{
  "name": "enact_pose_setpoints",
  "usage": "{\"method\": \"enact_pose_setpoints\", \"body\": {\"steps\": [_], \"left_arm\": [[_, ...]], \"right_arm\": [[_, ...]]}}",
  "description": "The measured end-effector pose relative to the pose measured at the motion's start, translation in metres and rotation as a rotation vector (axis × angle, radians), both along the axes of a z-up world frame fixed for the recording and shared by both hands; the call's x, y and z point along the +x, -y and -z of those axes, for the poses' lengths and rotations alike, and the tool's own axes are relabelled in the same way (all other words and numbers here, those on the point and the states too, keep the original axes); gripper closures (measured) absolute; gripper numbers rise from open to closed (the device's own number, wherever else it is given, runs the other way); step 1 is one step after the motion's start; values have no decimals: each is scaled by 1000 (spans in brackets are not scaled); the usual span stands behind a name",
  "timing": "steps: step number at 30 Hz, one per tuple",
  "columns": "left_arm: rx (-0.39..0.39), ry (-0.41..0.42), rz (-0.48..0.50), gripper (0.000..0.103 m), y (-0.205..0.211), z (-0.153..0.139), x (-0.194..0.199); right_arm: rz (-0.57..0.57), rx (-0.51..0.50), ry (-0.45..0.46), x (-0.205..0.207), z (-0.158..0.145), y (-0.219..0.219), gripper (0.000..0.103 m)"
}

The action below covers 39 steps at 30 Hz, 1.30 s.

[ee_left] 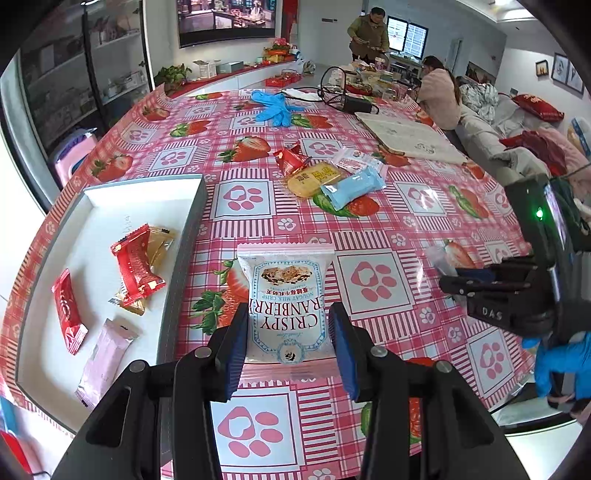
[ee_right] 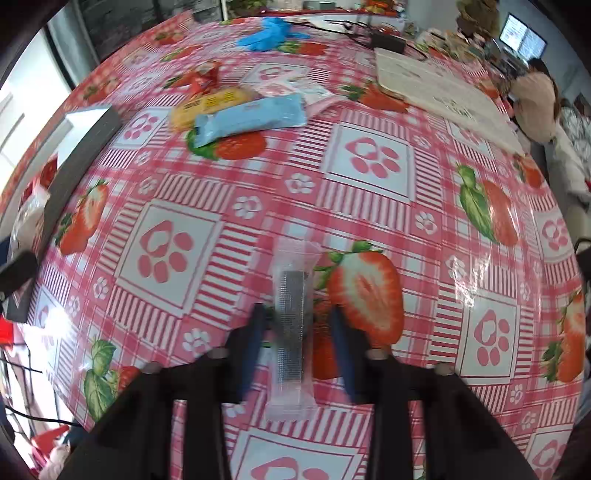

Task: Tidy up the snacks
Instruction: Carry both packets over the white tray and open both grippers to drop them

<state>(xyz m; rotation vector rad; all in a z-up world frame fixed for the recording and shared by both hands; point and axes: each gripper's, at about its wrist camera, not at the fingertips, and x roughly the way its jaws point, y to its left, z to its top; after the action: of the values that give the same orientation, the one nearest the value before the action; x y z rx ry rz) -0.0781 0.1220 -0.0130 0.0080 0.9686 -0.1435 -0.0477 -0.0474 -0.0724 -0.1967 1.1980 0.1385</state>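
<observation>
A pink checked tablecloth (ee_left: 373, 225) printed with strawberries and paw prints covers the table. Blue gloves (ee_left: 275, 107) lie crumpled near its far edge, close to a black adapter with cables (ee_left: 354, 104). A flat pale board (ee_left: 410, 138), possibly cardboard, rests at the right. Beyond, one person stands (ee_left: 368, 35) and another in pink sits (ee_left: 439, 94) beside a sofa.

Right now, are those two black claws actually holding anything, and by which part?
Left gripper straddles the white cranberry crisp packet at its long side edges; a firm grip cannot be told. Right gripper straddles a clear-wrapped dark bar, not touching.
</observation>
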Motion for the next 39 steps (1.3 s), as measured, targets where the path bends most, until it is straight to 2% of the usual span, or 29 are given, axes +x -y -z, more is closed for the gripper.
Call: {"method": "enact_pose_setpoints", "body": {"steps": [1, 4, 7, 13, 17, 21, 27, 32, 39], "left_arm": [[0, 3, -2, 57, -2, -2, -1], [3, 17, -6, 57, -8, -8, -3], [6, 31, -25, 57, -18, -16, -3], [13, 67, -72, 57, -43, -32, -2], [30, 90, -124, 57, -76, -41, 2], [23, 81, -198, 57, -116, -45, 10], [28, 84, -287, 57, -164, -46, 23], [33, 38, -316, 57, -180, -21, 27], [29, -56, -346, 56, -191, 17, 30]], "right_arm": [[7, 11, -4, 0, 0, -2, 85], [27, 187, -25, 2, -13, -1, 85], [6, 266, -8, 5, -33, -10, 85], [-46, 345, 9, 15, -60, -48, 85], [-102, 389, -5, 20, -72, -83, 85], [-170, 370, 7, 29, -81, -128, 85], [-250, 363, -35, 52, -78, -196, 85], [-306, 359, -81, 67, -68, -251, 85], [-347, 322, -105, 83, -55, -294, 85]]}}
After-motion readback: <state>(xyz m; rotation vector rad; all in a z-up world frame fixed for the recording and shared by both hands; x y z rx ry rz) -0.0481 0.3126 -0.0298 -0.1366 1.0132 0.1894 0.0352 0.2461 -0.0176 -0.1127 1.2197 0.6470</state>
